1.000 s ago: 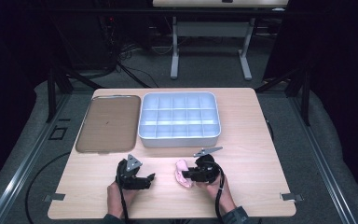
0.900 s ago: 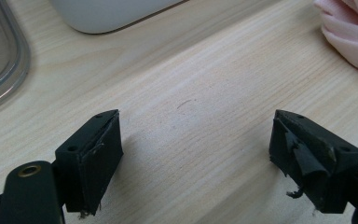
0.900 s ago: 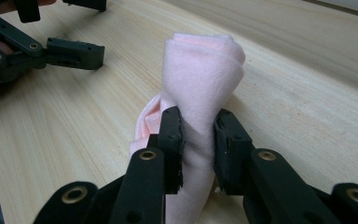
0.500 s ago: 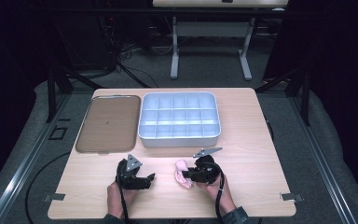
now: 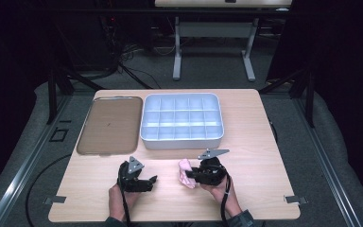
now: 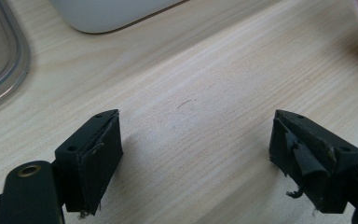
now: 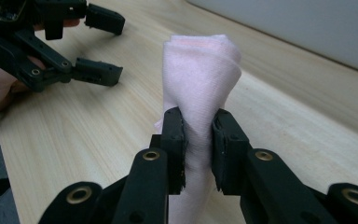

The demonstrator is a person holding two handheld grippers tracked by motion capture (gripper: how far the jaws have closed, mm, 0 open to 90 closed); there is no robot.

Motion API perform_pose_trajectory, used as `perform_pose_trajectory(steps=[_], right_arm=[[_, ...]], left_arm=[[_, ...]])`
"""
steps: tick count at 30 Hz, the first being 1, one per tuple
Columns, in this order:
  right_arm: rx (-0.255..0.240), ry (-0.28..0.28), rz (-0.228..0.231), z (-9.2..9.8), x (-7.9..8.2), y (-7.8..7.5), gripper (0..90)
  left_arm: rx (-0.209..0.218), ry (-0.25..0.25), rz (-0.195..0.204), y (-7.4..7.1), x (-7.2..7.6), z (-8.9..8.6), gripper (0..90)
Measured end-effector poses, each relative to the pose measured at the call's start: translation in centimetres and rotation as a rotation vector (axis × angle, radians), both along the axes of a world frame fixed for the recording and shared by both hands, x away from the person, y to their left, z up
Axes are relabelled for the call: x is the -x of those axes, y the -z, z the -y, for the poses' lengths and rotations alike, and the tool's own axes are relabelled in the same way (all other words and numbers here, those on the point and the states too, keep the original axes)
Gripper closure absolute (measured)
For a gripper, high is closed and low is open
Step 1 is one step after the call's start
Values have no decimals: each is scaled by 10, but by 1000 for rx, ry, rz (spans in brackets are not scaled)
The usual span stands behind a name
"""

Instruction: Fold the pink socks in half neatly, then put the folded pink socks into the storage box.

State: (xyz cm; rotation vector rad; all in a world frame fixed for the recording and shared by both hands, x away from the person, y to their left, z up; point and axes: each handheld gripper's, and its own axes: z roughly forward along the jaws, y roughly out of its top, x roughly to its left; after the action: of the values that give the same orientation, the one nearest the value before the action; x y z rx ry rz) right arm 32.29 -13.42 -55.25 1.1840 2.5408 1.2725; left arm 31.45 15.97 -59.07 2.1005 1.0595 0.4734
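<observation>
Cloth: pink cloth (image 7: 200,74) bunched upright on the table (image 5: 264,142), near its front edge
Right gripper (image 7: 198,135): clamped on the cloth
Left gripper (image 6: 196,154): spread, empty
Advice: lift slowly, keep the pinch firm

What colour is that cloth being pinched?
Pale pink cloth; it shows best in the right gripper view.

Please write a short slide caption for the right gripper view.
Right tool pinches a folded pink cloth above the wooden table.
</observation>
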Motion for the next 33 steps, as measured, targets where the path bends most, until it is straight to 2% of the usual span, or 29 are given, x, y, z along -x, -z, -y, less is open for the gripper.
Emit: perform_pose_trajectory(steps=[13, 28, 33], right_arm=[[-29, 45, 61, 14, 1, -15, 765], [-7, 93, 103, 33, 0, -32, 765], [2, 103, 133, 37, -1, -40, 765]], left_arm=[[1, 0, 0, 0, 0, 0, 166], [1, 0, 0, 0, 0, 0, 166], [1, 0, 0, 0, 0, 0, 166]])
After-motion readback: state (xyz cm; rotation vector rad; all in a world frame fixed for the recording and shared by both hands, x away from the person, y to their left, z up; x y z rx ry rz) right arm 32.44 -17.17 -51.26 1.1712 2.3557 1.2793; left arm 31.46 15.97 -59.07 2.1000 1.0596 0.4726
